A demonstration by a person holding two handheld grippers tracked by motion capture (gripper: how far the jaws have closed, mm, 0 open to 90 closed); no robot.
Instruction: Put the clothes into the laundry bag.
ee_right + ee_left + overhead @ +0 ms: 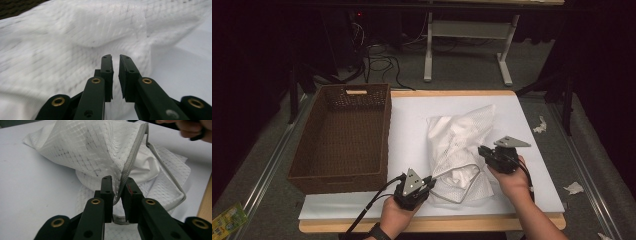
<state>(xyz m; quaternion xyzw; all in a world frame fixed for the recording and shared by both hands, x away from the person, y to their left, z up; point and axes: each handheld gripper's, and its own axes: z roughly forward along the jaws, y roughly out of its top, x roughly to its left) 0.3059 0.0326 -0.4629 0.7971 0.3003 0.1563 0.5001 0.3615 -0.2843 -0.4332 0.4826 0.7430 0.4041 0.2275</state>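
Left claw (117,195) has its jaws narrowly parted around the grey zipper edge (130,162) of the white mesh laundry bag (459,145), perhaps barely touching it. Right claw (115,75), a slim gap, nothing between. The bag lies mid-desk (412,125), long axis running away from the person, mouth toward them. Judging it, loading's done; next, zip it shut.
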